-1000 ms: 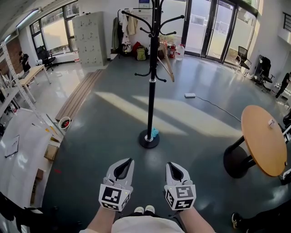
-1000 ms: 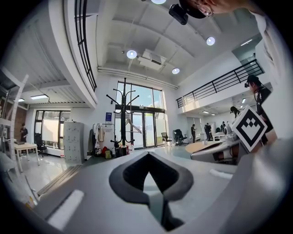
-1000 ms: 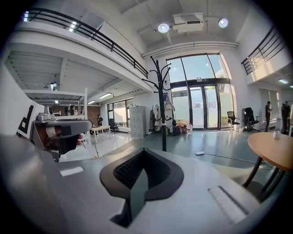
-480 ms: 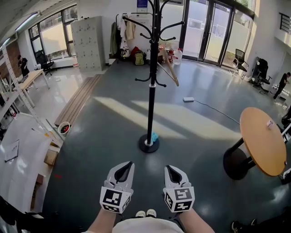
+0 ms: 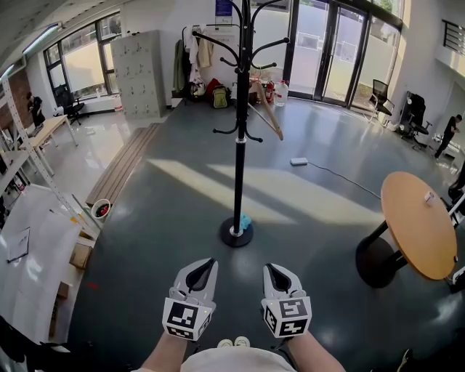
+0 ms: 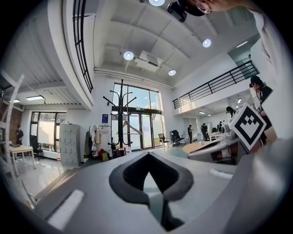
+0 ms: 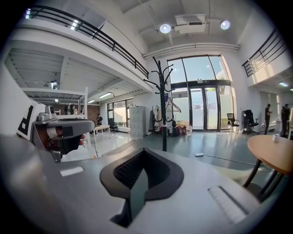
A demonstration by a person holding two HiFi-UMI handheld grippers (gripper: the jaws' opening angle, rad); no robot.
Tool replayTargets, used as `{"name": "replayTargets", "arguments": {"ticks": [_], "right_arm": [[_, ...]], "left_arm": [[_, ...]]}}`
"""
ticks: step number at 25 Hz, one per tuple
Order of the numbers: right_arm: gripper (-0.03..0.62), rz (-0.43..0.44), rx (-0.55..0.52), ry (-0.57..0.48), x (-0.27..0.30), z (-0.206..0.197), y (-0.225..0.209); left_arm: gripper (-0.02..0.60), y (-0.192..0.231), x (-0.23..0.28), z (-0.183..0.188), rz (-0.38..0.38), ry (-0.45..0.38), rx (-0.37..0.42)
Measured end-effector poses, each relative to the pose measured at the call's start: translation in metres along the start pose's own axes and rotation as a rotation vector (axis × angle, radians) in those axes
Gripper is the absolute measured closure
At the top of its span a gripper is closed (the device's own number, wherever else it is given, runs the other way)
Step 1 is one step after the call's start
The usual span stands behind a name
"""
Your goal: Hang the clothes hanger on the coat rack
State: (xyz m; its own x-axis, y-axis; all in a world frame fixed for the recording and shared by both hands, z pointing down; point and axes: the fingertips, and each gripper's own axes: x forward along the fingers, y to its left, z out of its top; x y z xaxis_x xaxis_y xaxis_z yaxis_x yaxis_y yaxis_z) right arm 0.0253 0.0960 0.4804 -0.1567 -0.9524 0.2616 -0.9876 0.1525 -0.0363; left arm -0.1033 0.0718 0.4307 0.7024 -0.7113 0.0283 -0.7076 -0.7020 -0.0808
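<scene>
So, both units are low in the head view, side by side right in front of me. Left hand-held gripper: its own camera shows the jaws pressed together with nothing between them. Right hand-held gripper: same deal, jaws closed and empty. Each carries one marker cube, so two cubes; the left cube and the right cube show only black-and-white square patterns, no letters.

Straight ahead on the grey floor stands one black coat rack, well apart from both grippers. One wooden clothes hanger hangs tilted on the rack's right side, up among the hook arms; I can't make out exactly which arm it's on. A small blue thing sits against the rack's round base.

Off to the right is one round wooden bench with one small white item near its far edge. One white box lies on the floor past the rack. At the far wall there's one grey locker cabinet and a blue sign, print too small to read.
</scene>
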Motion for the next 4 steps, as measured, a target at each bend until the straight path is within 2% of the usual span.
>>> {"name": "replayTargets", "arguments": {"ticks": [4], "right_arm": [[0.568,-0.001,-0.002,0.005,0.001,-0.0022,0.0004]], "left_arm": [[0.581,-0.0001,-0.0006,-0.0031,-0.003,0.001,0.004]]}}
